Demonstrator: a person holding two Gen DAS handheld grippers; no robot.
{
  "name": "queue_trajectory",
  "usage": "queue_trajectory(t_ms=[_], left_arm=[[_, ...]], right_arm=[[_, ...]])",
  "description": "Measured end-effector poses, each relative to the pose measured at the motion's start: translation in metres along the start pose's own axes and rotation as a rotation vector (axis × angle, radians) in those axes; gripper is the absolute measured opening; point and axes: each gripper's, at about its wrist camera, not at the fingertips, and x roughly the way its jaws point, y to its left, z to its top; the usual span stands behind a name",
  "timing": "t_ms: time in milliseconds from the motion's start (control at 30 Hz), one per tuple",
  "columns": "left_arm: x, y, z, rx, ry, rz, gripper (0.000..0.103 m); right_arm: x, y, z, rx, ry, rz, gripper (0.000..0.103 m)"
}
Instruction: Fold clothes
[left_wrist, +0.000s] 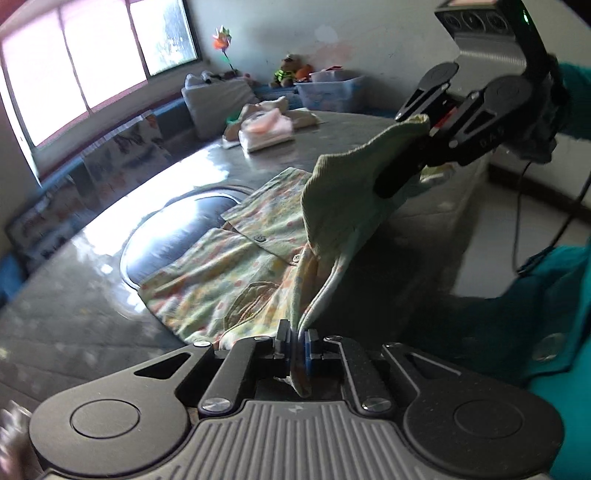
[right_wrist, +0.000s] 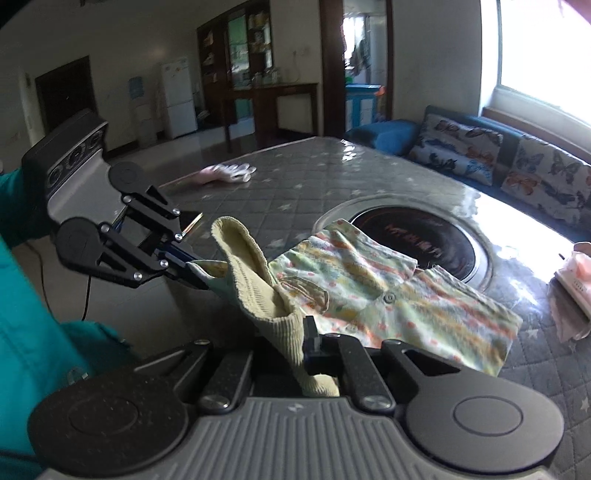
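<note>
A small shirt (left_wrist: 221, 280) with a pale yellow, green and orange print and buttons lies partly on the dark quilted table (left_wrist: 74, 295). Its ribbed, pale green sleeve end (left_wrist: 343, 184) is lifted off the table. My left gripper (left_wrist: 297, 338) is shut on a thin edge of the shirt's fabric. My right gripper (left_wrist: 399, 173) is up and to the right, shut on the ribbed sleeve. In the right wrist view the right gripper (right_wrist: 304, 339) pinches the ribbed sleeve (right_wrist: 255, 273). The left gripper (right_wrist: 195, 275) holds the fabric at the left, and the shirt (right_wrist: 424, 306) trails to the right.
A round glossy hob (right_wrist: 417, 240) is set into the table just behind the shirt. A folded stack of clothes (left_wrist: 266, 129) lies farther back, and a pink garment (right_wrist: 229, 171) lies at the far corner. A sofa with butterfly cushions (right_wrist: 480, 155) runs along the window. The person's teal sleeve (left_wrist: 554, 295) is close.
</note>
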Motion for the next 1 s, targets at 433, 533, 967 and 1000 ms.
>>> queue_trajectory(t_ms=[433, 533, 967, 1000], left_arm=[[0.031, 0.079, 0.046, -0.078, -0.035, 0.051, 0.008], [0.057, 0.101, 0.055, -0.114, -0.007, 0.061, 0.008], [0.159, 0.176, 0.057, -0.353, 0.115, 0.149, 0.008], [0.162, 0.179, 0.057, -0.365, 0.119, 0.153, 0.008]], right_arm=[[0.021, -0.058, 0.056, -0.059, -0.035, -0.066, 0.005], [0.038, -0.083, 0.072, -0.053, -0.038, -0.092, 0.004], [0.158, -0.145, 0.086, 0.05, -0.026, -0.242, 0.004], [0.166, -0.15, 0.083, 0.082, -0.028, -0.251, 0.004]])
